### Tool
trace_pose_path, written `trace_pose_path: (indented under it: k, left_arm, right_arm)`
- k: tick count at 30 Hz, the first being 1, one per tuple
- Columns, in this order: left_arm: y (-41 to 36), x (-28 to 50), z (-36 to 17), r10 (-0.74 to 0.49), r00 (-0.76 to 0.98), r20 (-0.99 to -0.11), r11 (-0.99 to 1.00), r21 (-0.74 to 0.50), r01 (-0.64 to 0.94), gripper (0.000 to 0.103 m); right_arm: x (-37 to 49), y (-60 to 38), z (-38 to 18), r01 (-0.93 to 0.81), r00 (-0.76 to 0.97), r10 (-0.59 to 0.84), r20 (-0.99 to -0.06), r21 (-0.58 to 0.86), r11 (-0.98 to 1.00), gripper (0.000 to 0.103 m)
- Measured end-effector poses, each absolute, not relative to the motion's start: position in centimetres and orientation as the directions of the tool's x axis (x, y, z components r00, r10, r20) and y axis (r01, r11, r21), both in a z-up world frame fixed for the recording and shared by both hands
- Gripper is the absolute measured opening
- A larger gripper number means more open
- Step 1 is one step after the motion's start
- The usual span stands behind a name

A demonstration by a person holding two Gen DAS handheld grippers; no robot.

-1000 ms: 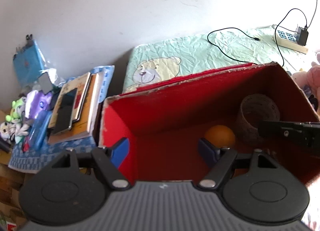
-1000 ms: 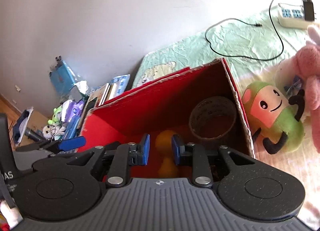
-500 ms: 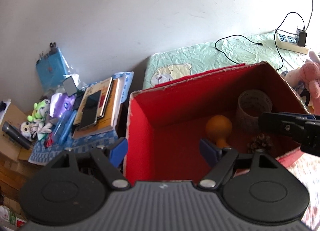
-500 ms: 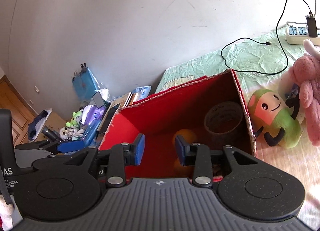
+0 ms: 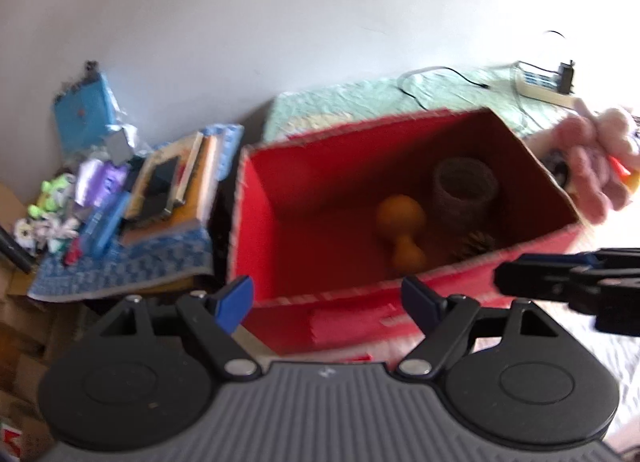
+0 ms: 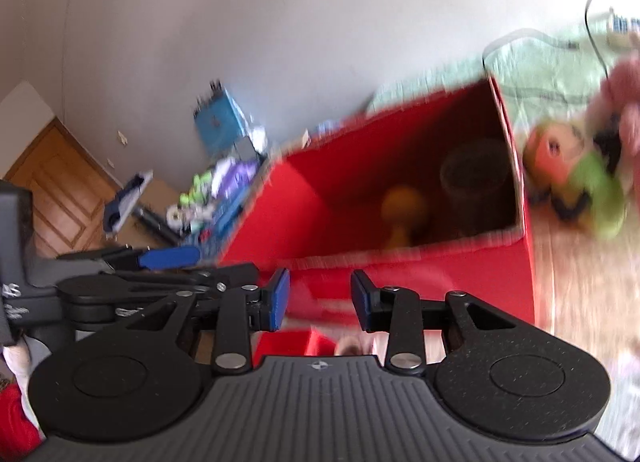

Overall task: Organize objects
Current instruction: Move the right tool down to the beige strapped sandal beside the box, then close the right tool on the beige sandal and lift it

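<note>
A plain grey wall (image 6: 280, 42) fills the background; left of it stands a wooden door (image 6: 52, 186). Strong light washes the bed (image 5: 360, 98) below the wall.

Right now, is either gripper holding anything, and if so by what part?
Nothing is held. The left gripper and right gripper both have open jaws with nothing between them, in front of the red box.

Green plush toy (image 6: 580, 186) motion-blurred, pink plush (image 5: 596, 158) smeared at frame edge; shelf clutter (image 5: 80, 198) indistinct, power strip (image 5: 540, 82) blurred
</note>
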State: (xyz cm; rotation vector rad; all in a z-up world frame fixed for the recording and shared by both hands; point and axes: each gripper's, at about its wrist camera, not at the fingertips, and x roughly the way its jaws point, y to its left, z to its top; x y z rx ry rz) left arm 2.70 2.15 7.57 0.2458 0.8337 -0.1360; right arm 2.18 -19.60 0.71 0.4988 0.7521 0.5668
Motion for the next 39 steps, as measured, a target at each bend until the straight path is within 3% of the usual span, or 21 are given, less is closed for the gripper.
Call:
trace_pose_path:
  k: [6,12,16,22,33,35,39]
  left_arm:
    - [2.0,0.6,4.7,-0.148,0.574,-0.805,0.942,0.061,0.329,0.079]
    - [1.0,-1.3,1.7,-0.248,0.46,-0.853,0.906,-0.036,0.421,0.067]
    - [0.2,-1.8,0.3,-0.268,0.426,-0.864,0.897,-0.062,0.439,0.067]
    - [0.4,-1.2,-2.0,-0.291,0.36,-0.886,0.897,-0.123,0.424,0.058]
    - [0.6,-0.4,-4.2,-0.316,0.315,-0.895,0.897,-0.174,0.406,0.058]
    - [0.3,-0.4,-4.2,-0.306,0.319,-0.897,0.895,-0.156,0.417,0.058]
    - [0.0,-0.1,-4.1,-0.302,0.316,-0.899,0.89,-0.148,0.43,0.053]
  right_arm:
    - [2.4,-19.2,-3.0,-0.201,0.48,0.662,-0.576,0.662,0.722,0.038]
    - [2.8,-18.1,-4.7,-0.162,0.405,0.684,-0.607,0.688,0.707,0.038]
    - [3.0,-17.2,-5.2,-0.166,0.355,0.698,-0.622,0.693,0.702,0.039]
    - [3.3,-16.5,-6.1,-0.157,0.306,0.703,-0.642,0.695,0.702,0.041]
    - [3.3,-15.0,-7.2,-0.146,0.242,0.701,-0.671,0.689,0.71,0.04]
    - [3.4,-15.4,-7.4,-0.132,0.239,0.712,-0.66,0.704,0.697,0.028]
    - [3.2,-16.0,-7.3,-0.12,0.244,0.709,-0.662,0.705,0.699,0.024]
